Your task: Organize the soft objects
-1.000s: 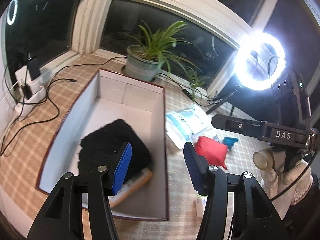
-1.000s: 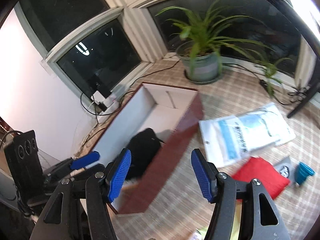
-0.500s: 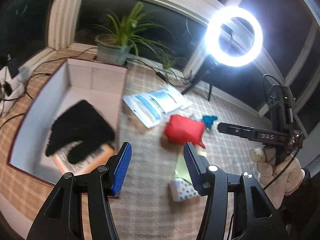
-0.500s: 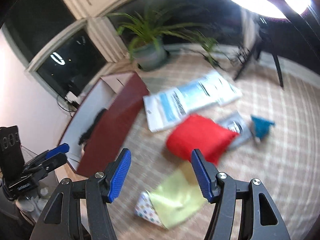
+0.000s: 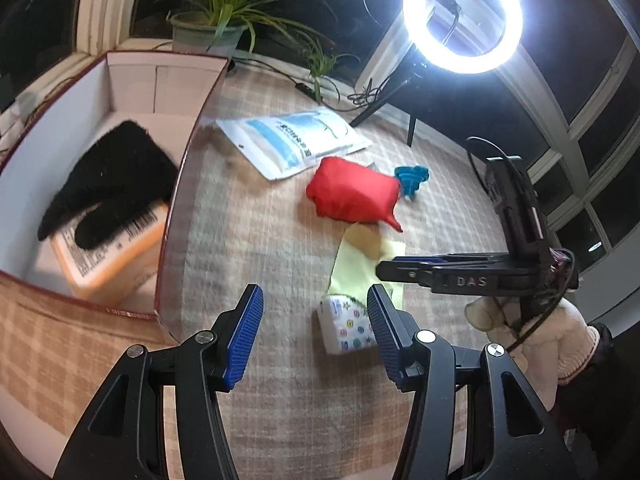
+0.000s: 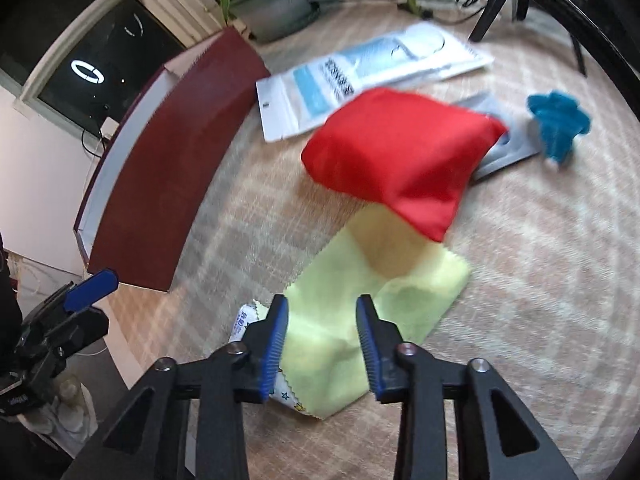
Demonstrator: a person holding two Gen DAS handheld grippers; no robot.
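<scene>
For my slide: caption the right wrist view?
Right hand-held gripper poised over yellow cloth beside red pouch.

We see a red pouch [image 6: 396,156] overlapping a pale yellow cloth [image 6: 360,300], which drapes over a white tissue pack [image 5: 348,326] printed with small coloured stars and dots. A white bag [image 5: 292,142] carries a light blue panel. A teal silicone piece [image 6: 558,128] lies beside a grey packet [image 6: 506,148]. The box [image 6: 168,160] is maroon outside and white inside, and holds a black fuzzy glove [image 5: 108,180] over an orange package [image 5: 112,252]. The floor covering [image 5: 256,224] is beige plaid.
</scene>
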